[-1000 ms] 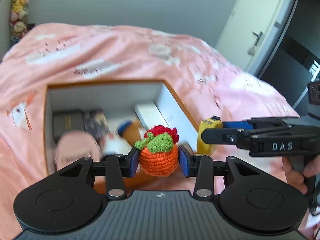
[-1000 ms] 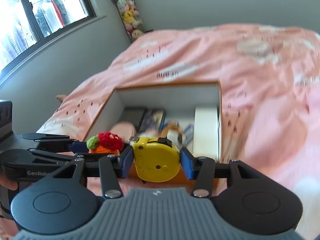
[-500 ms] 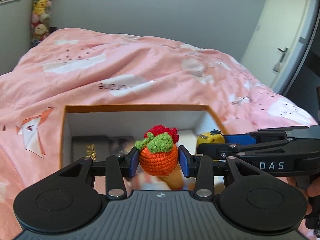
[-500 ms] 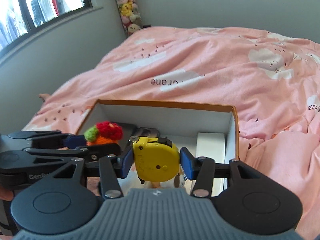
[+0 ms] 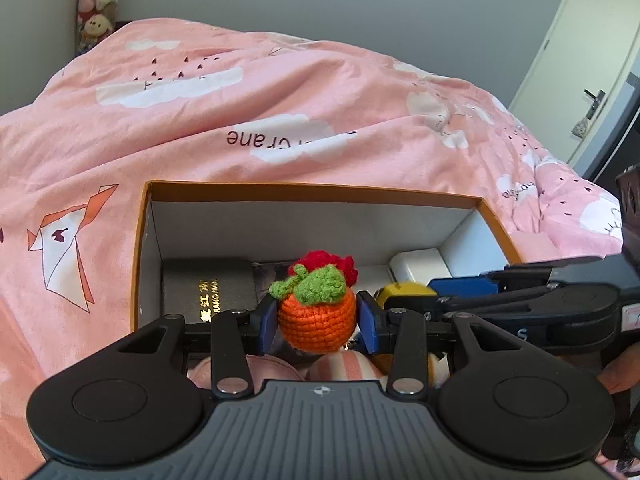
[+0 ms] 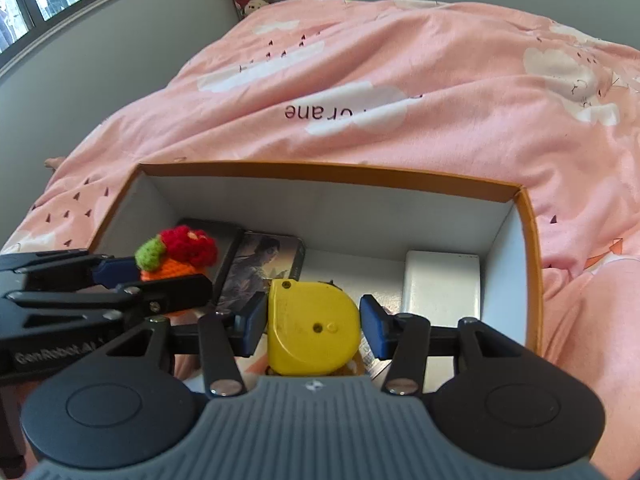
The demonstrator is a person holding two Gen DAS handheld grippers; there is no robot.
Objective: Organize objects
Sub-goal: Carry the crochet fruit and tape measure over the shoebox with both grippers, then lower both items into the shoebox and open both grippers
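An orange-rimmed cardboard box (image 5: 304, 191) (image 6: 328, 171) with white inner walls lies open on the pink bed. My left gripper (image 5: 317, 317) is shut on an orange crocheted fruit (image 5: 316, 322) with a green leaf and red top, held over the box's near middle. My right gripper (image 6: 313, 325) is shut on a yellow tape measure (image 6: 312, 330), held over the box just right of the fruit (image 6: 176, 254). In the left wrist view, only a sliver of the tape measure (image 5: 404, 290) shows behind the right gripper's fingers.
Inside the box lie a black booklet with gold lettering (image 5: 208, 288), a picture card (image 6: 260, 268), a white flat box (image 6: 440, 284) by the right wall and pink striped fabric (image 5: 344, 366) at the near end. Pink bedding (image 5: 280, 112) surrounds the box. A door (image 5: 588, 60) stands at right.
Both grippers, still holding their objects, have moved forward and down over the box, which now looks larger and more centred. The two grippers stay side by side.
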